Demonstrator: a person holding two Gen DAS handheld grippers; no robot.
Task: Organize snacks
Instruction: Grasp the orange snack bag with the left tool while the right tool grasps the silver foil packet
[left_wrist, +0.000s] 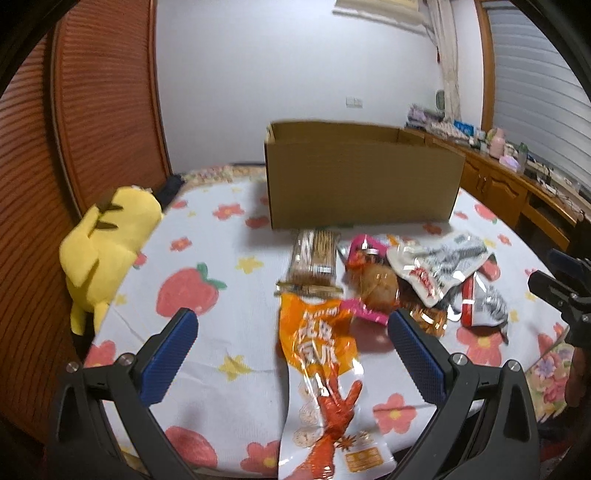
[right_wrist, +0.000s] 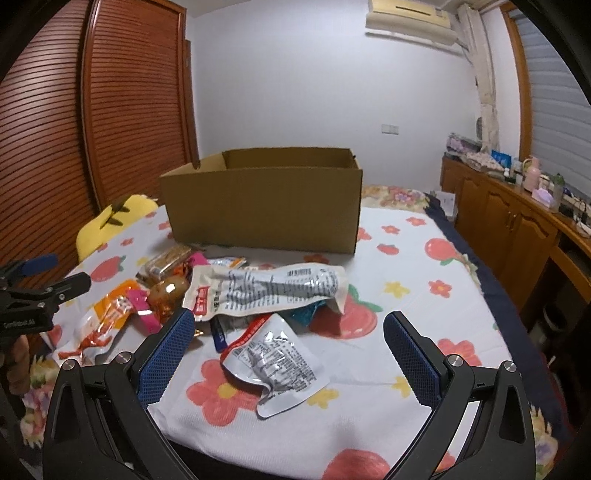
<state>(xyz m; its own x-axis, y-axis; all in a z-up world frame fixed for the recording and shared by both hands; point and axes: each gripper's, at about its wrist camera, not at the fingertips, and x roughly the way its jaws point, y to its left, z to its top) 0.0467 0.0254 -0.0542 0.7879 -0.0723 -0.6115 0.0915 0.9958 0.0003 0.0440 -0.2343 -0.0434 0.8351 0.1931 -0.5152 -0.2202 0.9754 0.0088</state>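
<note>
**Snacks lay before an open box**

The cardboard box (right_wrist: 264, 210) stood at centre frame. Snack packets (right_wrist: 266, 291) lay scattered below it. The left gripper (left_wrist: 291, 354) straddled an orange packet (left_wrist: 325, 387), fingers spread; the right gripper (right_wrist: 288, 350) gaped too.

A home bedroom: floral bedspread (right_wrist: 406, 266), louvred wardrobe (right_wrist: 136, 107) (wooden), plush toy (left_wrist: 107, 243).

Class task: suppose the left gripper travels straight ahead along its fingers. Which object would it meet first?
Probably the orange snack packet, which lies on the bedspread between the open left gripper fingers. Depth is unclear; if it passed above, the cardboard box stands beyond.
</note>
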